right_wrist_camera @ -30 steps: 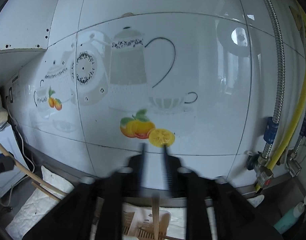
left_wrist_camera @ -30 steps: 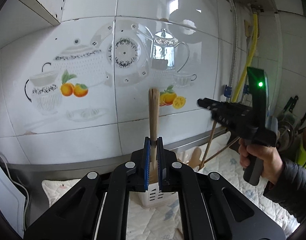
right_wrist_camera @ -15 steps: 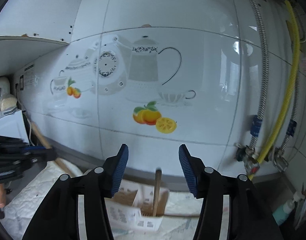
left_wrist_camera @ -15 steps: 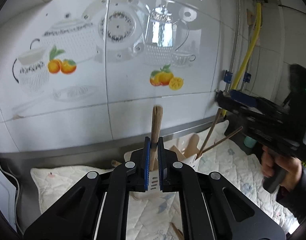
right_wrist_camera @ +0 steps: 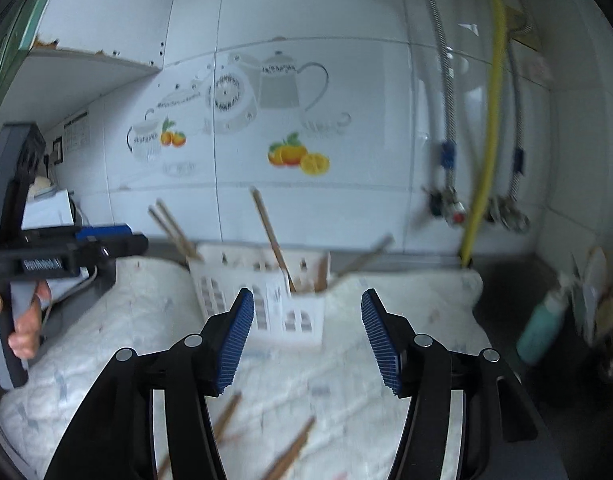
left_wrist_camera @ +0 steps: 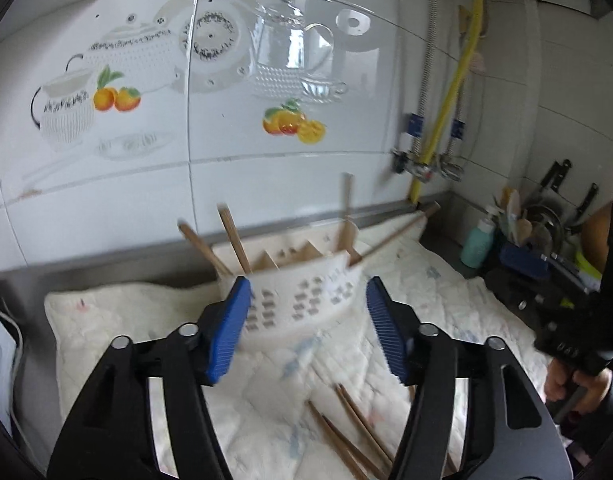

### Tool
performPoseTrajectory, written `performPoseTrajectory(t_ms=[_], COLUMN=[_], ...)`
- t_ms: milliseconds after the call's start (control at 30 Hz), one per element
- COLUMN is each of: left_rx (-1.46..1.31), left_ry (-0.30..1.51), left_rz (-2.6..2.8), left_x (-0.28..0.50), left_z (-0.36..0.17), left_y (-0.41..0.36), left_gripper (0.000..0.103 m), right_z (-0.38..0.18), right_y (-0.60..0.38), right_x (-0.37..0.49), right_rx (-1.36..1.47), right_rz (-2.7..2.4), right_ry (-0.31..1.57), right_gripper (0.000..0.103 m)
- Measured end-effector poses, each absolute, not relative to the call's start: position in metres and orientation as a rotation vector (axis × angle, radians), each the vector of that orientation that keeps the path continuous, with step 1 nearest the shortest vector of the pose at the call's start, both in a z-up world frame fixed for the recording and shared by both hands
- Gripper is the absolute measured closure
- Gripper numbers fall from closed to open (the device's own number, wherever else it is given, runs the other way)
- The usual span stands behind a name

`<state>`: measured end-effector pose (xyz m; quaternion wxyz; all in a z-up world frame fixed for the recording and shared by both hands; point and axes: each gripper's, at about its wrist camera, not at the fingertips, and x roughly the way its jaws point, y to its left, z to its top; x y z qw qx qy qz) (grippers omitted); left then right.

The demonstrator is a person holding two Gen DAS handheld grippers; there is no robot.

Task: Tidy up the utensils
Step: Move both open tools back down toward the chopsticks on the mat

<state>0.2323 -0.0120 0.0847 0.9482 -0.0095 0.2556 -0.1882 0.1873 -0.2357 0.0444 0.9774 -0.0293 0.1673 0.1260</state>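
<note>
1. White slotted plastic utensil holder point(left_wrist_camera: 306, 300) with inner dividers: stands on the white quilted cloth point(left_wrist_camera: 146, 320) toward the back edge of the counter, near the tiled wall point(left_wrist_camera: 226, 184).
2. Brown wooden chopsticks point(left_wrist_camera: 232, 236): several stand tilted in the holder's compartments, two leaning left, one near upright, one slanting far to the right; which compartment each occupies cannot be told through the blur.
3. Loose wooden chopsticks point(left_wrist_camera: 346, 432): lie flat on the cloth toward the front edge of the counter, apart from the holder.
4. Left gripper point(left_wrist_camera: 308, 326): blue ribbed pads apart and opening; nothing between them, the holder seen beyond the gap.
5. Right gripper point(right_wrist_camera: 304, 334): pads apart, nothing gripped; the holder lies ahead of them.
6. A person's hand point(right_wrist_camera: 24, 320) grasps the left tool's handle at the left edge of the right wrist view.
7. Teal bottle point(left_wrist_camera: 477, 242): at the counter's right end, well apart from the holder.
</note>
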Motion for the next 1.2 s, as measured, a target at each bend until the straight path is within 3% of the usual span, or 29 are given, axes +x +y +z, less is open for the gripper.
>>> performPoseTrajectory(t_ms=[67,267,567,900,1200], left_rx=[-0.027,0.020,0.057,-0.024,-0.049], left_ry=[0.519,0.512,0.675,0.784,0.773], left_rz=[-0.397,-0.378,-0.389,-0.309,-0.266], left_x=[0.215,0.168,0.130,0.106,0.090], left_z=[0.076,0.048,-0.004,-0.045,-0.052], left_y=[-0.015,-0.028,-0.036,-0.018,-0.012], left_gripper=[0.027,0.021,0.021,0.025,0.025], right_z=[0.030,-0.005,-0.059,-0.103,-0.115], right_y=[-0.239,-0.245,-0.236,-0.211,-0.199], right_x=[0.172,0.134,0.084,0.054,0.061], right_rx=[-0.059,-0.046,-0.001,0.091,0.110], right_rz=[0.241,0.211,0.207,0.240,0.221], right_ry=[0.365,0.459,0.622,0.756,0.808], right_gripper=[0.048,0.046,0.046,0.072,0.083])
